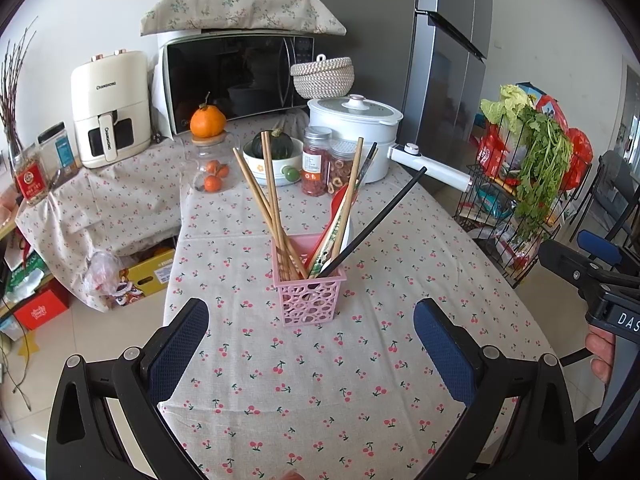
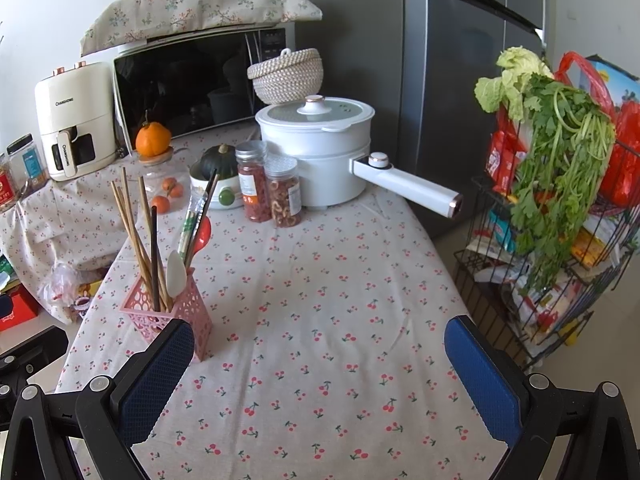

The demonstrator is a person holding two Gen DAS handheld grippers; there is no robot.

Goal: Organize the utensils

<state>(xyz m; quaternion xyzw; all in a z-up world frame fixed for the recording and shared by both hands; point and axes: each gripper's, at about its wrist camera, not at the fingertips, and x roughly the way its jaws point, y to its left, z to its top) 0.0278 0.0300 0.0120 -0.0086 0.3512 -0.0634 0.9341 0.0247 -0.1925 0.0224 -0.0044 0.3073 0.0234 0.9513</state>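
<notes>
A pink perforated utensil holder (image 1: 310, 294) stands upright on the cherry-print tablecloth (image 1: 320, 392). It holds several wooden chopsticks (image 1: 264, 196), a black chopstick (image 1: 380, 220), wrapped chopsticks and a red spoon (image 1: 339, 200). My left gripper (image 1: 312, 332) is open and empty, just short of the holder. In the right wrist view the holder (image 2: 168, 320) stands at the left with a white spoon (image 2: 176, 272) in it. My right gripper (image 2: 320, 356) is open and empty over bare cloth, its left finger (image 2: 160, 364) beside the holder. The right gripper also shows in the left wrist view (image 1: 596, 276).
At the back stand a white electric pot (image 2: 320, 148) with a long handle, two jars (image 2: 268, 188), a bowl with a squash (image 2: 218, 176), a jar of oranges (image 1: 210, 164), a microwave (image 1: 232, 76) and an air fryer (image 1: 110, 108). A wire rack of greens (image 2: 560, 208) stands right of the table.
</notes>
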